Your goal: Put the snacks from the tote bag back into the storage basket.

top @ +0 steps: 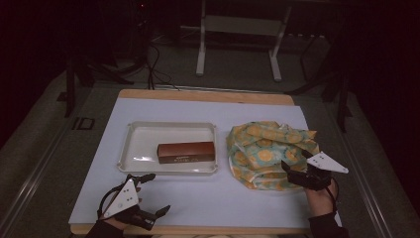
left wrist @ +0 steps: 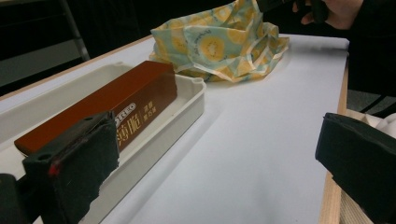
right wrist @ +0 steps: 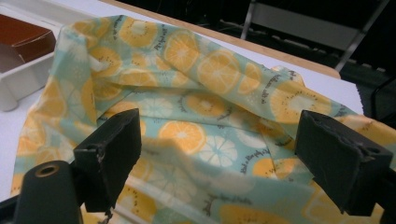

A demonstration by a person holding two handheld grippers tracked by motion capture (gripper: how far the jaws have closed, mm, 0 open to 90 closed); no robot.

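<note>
Table (top: 198, 198) first: a wide white sheet over a wooden top, with a person's two forearms coming in from the near edge. On its left half sits a shallow white tray (top: 143, 136) holding a long brown box (top: 186, 151) laid flat along the tray's front wall, with white lettering on its side. Just to the right of the tray, apart from it, lies the crumpled cloth (top: 265, 148), pale green and printed all over with orange and lemon slices, bunched into loose folds with a cream-edged hem curling along its near side.

As I judge it, the work is at its very start: the cloth is still a heap, nothing is lifted or spread, and the grasp itself remains to be made. The right gripper (top: 297, 173) hangs right at the cloth's near right edge, jaws spread wide with fabric showing between them in the right gripper view but neither pad pressing on it. The left gripper (top: 151, 196) waits near the table's front left corner, just below the tray, jaws also wide apart and holding nothing.
</note>
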